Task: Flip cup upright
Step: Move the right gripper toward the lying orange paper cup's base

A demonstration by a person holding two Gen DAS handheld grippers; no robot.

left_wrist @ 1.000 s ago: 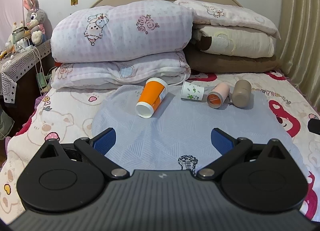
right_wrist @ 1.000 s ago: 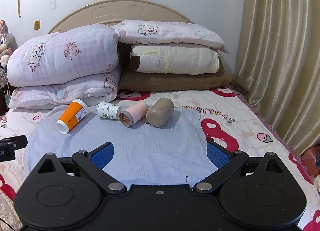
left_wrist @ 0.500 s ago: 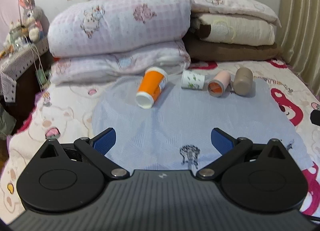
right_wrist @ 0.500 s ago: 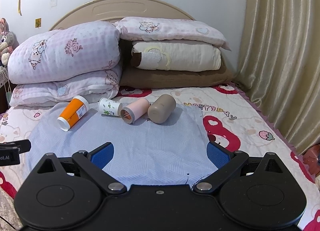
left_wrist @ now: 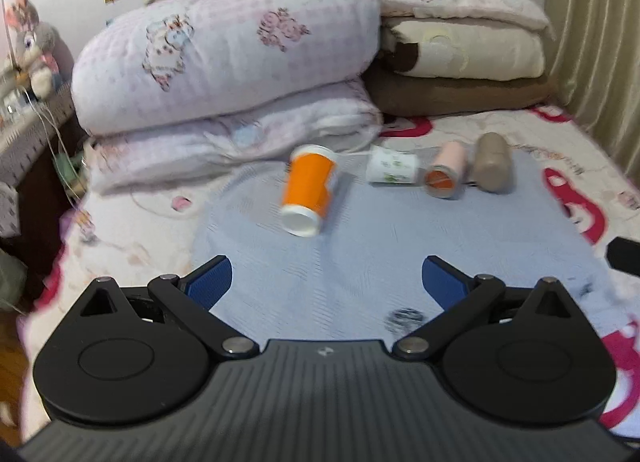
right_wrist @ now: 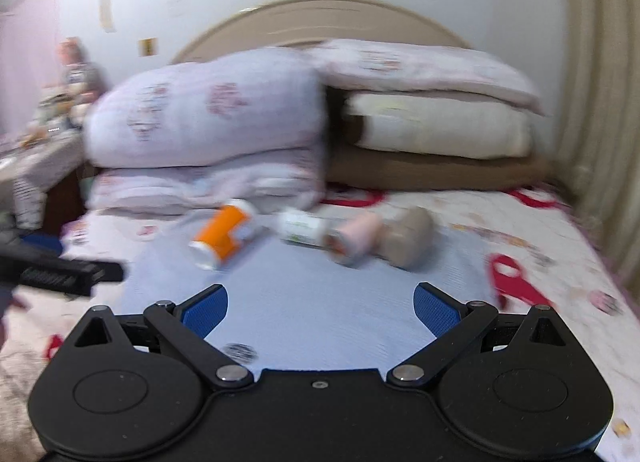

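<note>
Several cups lie on their sides on a light blue cloth (left_wrist: 360,262) on the bed: an orange cup (left_wrist: 308,189), a small white cup with green print (left_wrist: 392,169), a pink cup (left_wrist: 446,169) and a tan cup (left_wrist: 493,167). The right wrist view shows the same row, blurred: the orange cup (right_wrist: 224,238), white cup (right_wrist: 300,226), pink cup (right_wrist: 356,240) and tan cup (right_wrist: 410,238). My left gripper (left_wrist: 326,282) is open and empty, short of the orange cup. My right gripper (right_wrist: 320,304) is open and empty, short of the row.
Folded quilts (left_wrist: 224,57) and stacked pillows (left_wrist: 460,45) sit behind the cups against the headboard. A curtain (left_wrist: 600,41) hangs on the right. A side table with a plush toy (left_wrist: 36,33) stands at the left. The left gripper's body (right_wrist: 60,272) shows in the right wrist view.
Both grippers have moved forward toward the cups. The right one has swung left, so the cups sit more central in its view. Jaws stay open; the cups have not moved.
</note>
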